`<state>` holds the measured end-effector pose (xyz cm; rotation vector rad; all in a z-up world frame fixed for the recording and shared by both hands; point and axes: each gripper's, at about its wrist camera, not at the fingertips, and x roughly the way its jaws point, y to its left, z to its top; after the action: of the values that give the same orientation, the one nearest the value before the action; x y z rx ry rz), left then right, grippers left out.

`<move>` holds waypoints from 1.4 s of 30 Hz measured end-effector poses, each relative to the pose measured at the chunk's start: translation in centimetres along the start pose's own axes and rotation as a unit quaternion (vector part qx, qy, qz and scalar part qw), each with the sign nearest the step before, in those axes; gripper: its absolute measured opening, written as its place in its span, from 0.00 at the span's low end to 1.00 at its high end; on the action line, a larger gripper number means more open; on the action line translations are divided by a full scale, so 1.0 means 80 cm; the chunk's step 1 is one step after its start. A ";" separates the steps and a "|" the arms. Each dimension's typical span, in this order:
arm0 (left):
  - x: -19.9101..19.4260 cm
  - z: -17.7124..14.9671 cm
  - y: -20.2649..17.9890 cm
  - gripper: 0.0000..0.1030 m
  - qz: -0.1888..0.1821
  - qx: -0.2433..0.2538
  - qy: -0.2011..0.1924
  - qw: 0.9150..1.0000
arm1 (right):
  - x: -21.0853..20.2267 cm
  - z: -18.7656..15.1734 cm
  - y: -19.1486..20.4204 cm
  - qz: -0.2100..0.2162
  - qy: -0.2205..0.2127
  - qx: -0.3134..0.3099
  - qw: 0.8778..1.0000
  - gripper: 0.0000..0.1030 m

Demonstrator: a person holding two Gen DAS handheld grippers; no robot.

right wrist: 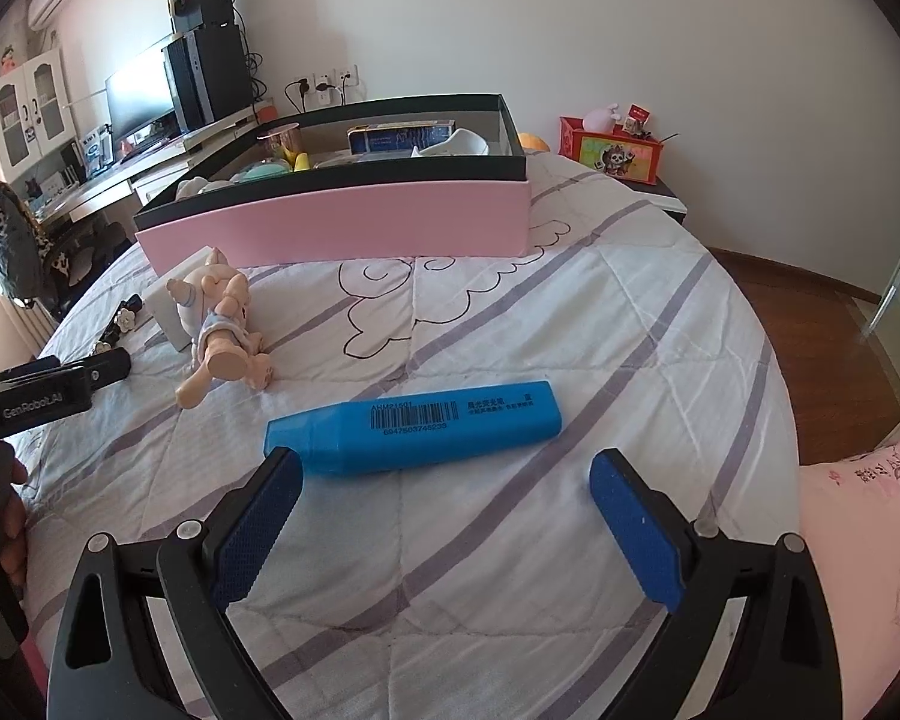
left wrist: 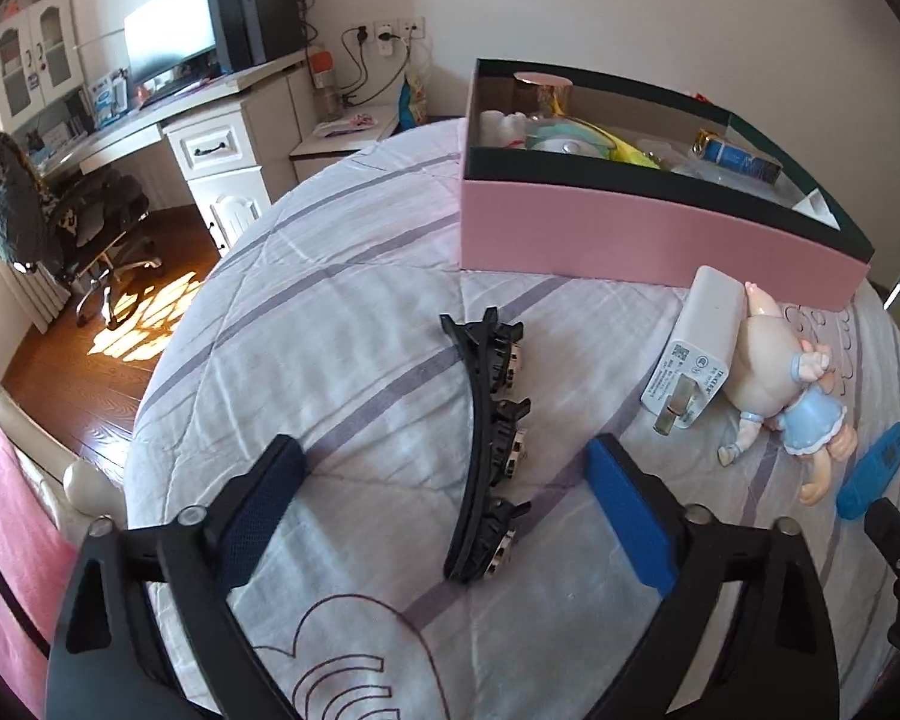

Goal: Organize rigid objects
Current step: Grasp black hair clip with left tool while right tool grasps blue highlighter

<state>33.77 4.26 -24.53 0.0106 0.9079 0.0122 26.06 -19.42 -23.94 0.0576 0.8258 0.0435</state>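
Left gripper (left wrist: 444,468): jaws spread wide, pads clear of everything. A long black hair clip (left wrist: 491,450) lies on the bedspread (left wrist: 342,324) between the two fingers, running lengthwise away from the gripper, closer to the right finger than the left, touching neither. Its near end sits just inside the finger tips; its far end reaches well past them toward the box. Small pale decorations line its right edge.

Past the right finger, further right: a white charger plug (left wrist: 696,348) lying flat, with a small doll in a blue dress (left wrist: 780,384) resting against it. Beyond both, ahead and to the right, stands a pink box with a black rim (left wrist: 630,228), open, with mixed small items inside.

Right gripper (right wrist: 447,474): jaws also wide apart, holding nothing. A blue highlighter pen (right wrist: 414,429) with a barcode lies crosswise just ahead of the finger tips. Its left end is right at the tip of the left finger (right wrist: 258,528); contact unclear. Its right end stops short of the right finger, apart from it.

In the right wrist view the doll lies ahead-left of the gripper, the charger behind it, the pink box further ahead across the bed. The left gripper's black body shows at the left edge, with part of a hand (right wrist: 12,516) behind it.
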 end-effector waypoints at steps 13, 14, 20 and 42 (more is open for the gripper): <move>-0.041 -0.035 -0.013 0.17 -0.046 0.047 -0.035 0.997 | 0.010 0.015 0.014 0.009 0.020 -0.032 0.999 0.95; -0.043 -0.037 -0.012 0.18 -0.049 0.048 -0.035 0.997 | 0.012 0.017 0.013 0.004 0.025 -0.048 0.999 0.95; -0.048 -0.044 -0.010 0.18 -0.058 0.045 -0.031 0.997 | 0.024 0.024 -0.001 0.003 0.036 -0.115 0.993 0.95; -0.040 -0.047 0.000 0.18 -0.095 0.016 -0.049 0.994 | 0.037 0.034 0.046 0.065 0.022 -0.104 0.992 0.26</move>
<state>28.81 4.25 -24.32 -0.0439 0.8089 -0.1784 30.03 -15.70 -24.02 -0.0864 0.8565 0.2540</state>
